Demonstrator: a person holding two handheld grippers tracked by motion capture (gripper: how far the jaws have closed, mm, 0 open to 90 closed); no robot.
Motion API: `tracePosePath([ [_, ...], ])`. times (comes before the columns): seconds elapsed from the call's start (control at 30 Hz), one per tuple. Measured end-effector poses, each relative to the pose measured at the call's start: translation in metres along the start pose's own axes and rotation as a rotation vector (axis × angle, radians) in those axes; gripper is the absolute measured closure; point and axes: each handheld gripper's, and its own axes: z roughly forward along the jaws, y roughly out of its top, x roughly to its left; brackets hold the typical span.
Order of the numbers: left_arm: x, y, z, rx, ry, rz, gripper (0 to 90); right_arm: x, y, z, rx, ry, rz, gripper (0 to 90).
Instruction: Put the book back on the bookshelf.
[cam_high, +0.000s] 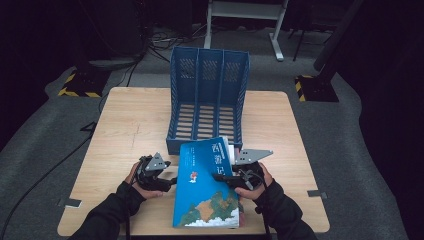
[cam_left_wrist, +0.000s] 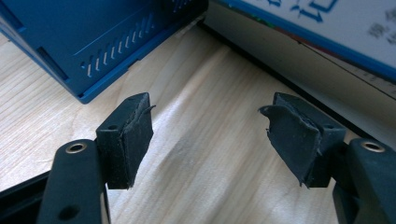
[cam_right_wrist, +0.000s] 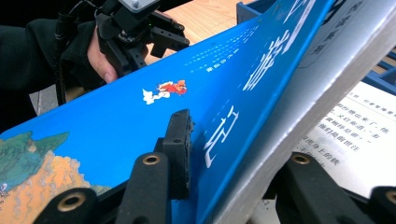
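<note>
Item: thick blue softcover book (cam_high: 207, 185), at table's (cam_high: 130, 125) near edge before blue file rack (cam_high: 207, 100); probably weighty, glossy, floppy, best gripped near spine; right gripper (cam_high: 226, 176) clamped on its front portion, left gripper (cam_high: 172, 181) apart, empty.

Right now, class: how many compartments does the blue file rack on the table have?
3. The blue file rack has a left compartment, a middle one and a right one, side by side. The book leans at the right one's front.
</note>
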Motion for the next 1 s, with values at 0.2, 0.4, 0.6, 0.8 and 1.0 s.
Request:
tracePosePath([
  [0.2,0.004,0.006,0.002,-0.037,-0.02,-0.025,31.8,0.001,0.004,0.006,0.005,0.009,-0.006,66.2],
  [0.4,0.009,0.01,0.005,-0.054,-0.03,-0.055,35.6,0.001,0.004,0.007,-0.001,0.012,-0.01,66.1],
  [0.6,0.013,0.013,0.006,-0.065,-0.036,-0.049,42.3,0.001,0.003,0.006,-0.011,0.015,-0.025,66.3],
  [0.8,0.011,0.014,0.002,-0.111,-0.057,-0.045,56.1,0.005,0.003,0.003,-0.046,0.014,-0.071,67.6],
  [1.0,0.011,0.021,-0.012,-0.189,-0.074,-0.046,60.7,0.01,0.006,-0.006,-0.103,0.019,-0.108,68.1],
])
